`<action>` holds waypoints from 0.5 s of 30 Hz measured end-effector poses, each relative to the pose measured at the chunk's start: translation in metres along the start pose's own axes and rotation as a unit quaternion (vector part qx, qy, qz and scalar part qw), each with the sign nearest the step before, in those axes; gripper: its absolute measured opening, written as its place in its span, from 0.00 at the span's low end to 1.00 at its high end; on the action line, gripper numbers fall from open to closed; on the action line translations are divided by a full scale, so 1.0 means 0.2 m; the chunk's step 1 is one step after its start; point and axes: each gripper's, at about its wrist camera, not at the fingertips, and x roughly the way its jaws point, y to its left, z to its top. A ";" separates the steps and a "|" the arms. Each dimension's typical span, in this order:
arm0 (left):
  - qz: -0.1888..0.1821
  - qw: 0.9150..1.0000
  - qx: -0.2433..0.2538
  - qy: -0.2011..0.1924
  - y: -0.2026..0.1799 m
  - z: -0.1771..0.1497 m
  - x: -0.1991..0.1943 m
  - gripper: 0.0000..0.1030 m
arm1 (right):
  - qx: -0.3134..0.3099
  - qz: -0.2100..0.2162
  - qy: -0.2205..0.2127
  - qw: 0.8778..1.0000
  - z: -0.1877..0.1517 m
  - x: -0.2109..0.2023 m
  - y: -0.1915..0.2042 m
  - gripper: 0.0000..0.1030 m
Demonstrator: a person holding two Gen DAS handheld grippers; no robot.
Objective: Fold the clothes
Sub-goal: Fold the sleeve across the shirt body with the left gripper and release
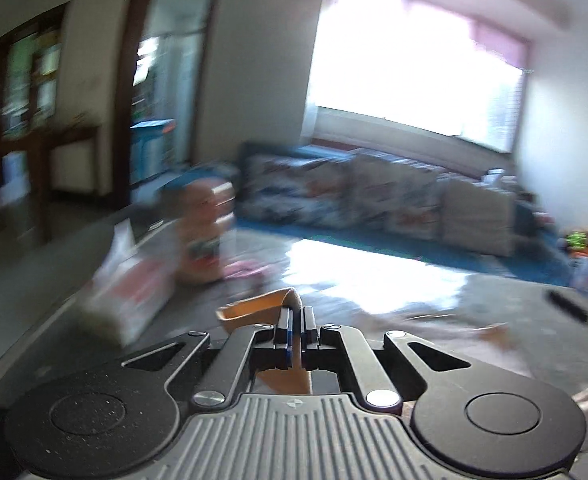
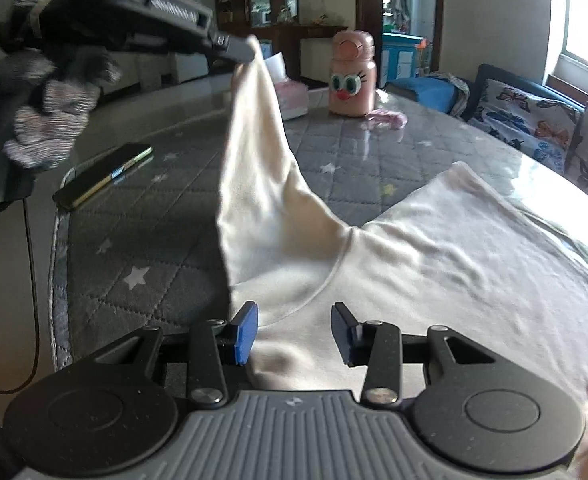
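Left gripper (image 2: 249,53), upper left, clamped on sleeve (image 2: 253,152) of cream shirt (image 2: 434,264) spread at centre frame; right gripper (image 2: 294,332) spread wide, empty, over fabric; advise carrying sleeve inward, keeping tension even.

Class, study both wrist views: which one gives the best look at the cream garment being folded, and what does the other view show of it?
The right wrist view. There the cream garment lies spread over the quilted table, one corner lifted by the left gripper, while the right gripper hangs open over it. The left wrist view is blurred and shows only a pinched scrap between shut jaws.
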 end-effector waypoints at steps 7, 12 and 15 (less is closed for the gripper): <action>-0.114 0.992 0.047 -0.008 -0.41 0.00 -0.03 0.04 | 0.046 -0.043 -0.012 0.998 -0.09 -0.16 -0.16 0.40; -0.183 0.980 0.075 0.016 -0.64 -0.06 0.02 0.04 | 0.092 -0.068 -0.007 0.993 -0.22 -0.25 -0.29 0.40; -0.204 0.973 0.095 0.043 -0.72 -0.13 0.05 0.05 | 0.111 -0.077 0.000 0.991 -0.28 -0.27 -0.34 0.40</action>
